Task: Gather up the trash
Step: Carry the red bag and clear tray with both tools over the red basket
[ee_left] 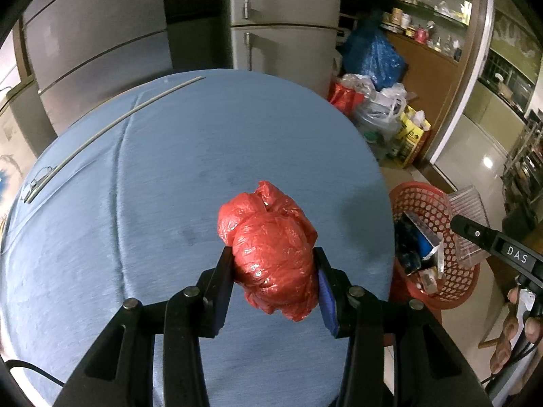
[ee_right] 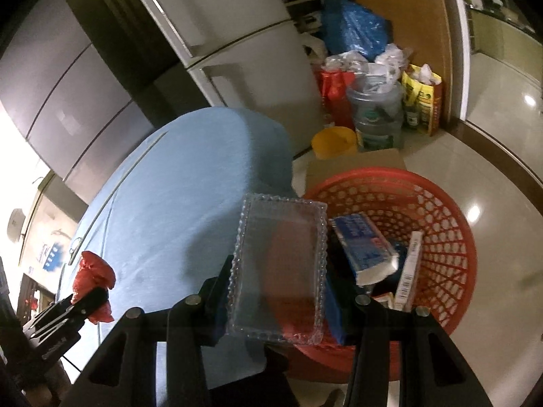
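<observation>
Left wrist view: the left gripper (ee_left: 273, 279) pinches a crumpled red plastic bag (ee_left: 269, 249), a glossy, wrinkled wad held clear above the blue cloth-covered table (ee_left: 135, 186). The red basket (ee_left: 436, 247), a perforated plastic tub, stands on the floor off the table's right edge, already holding boxes and wrappers. In the right wrist view, the right gripper (ee_right: 276, 295) clamps a clear plastic tray (ee_right: 280, 271), rectangular, rigid-looking, with a beaded rim, at the basket's near-left rim. The step in hand looks like carrying both pieces to the basket. Next, each load probably needs to sit over the basket opening before the jaws part; the tray is nearly there, the bag must travel farther right. The light bag may cling to a pad.
</observation>
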Motion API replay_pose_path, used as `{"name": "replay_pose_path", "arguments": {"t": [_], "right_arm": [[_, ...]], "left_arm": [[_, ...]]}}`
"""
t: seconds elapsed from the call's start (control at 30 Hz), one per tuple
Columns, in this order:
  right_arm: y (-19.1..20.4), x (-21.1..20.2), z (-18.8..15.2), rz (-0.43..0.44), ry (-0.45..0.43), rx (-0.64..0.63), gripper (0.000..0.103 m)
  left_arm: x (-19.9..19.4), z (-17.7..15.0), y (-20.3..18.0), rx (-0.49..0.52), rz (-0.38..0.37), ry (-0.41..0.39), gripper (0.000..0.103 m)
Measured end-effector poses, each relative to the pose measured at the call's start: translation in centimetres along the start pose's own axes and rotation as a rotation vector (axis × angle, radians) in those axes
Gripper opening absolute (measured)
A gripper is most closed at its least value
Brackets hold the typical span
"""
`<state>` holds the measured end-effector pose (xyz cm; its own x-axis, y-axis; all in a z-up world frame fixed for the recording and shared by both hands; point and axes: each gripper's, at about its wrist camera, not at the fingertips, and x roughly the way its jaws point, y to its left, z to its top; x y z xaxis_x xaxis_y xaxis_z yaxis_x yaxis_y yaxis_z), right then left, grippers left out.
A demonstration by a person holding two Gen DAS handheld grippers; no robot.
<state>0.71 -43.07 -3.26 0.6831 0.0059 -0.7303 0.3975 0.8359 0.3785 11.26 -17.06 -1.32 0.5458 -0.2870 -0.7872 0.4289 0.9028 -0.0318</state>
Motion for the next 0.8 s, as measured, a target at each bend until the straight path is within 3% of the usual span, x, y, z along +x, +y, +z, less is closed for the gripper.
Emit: {"name": "replay_pose_path", "arguments": {"t": [0.8], "right_arm": [[-8.0,-0.9,1.2,-0.108,-0.018,0.100,0.049]], "left_arm": [[0.4,1.7,-8.9,0.189,-0.116,-0.004,0.046]]}}
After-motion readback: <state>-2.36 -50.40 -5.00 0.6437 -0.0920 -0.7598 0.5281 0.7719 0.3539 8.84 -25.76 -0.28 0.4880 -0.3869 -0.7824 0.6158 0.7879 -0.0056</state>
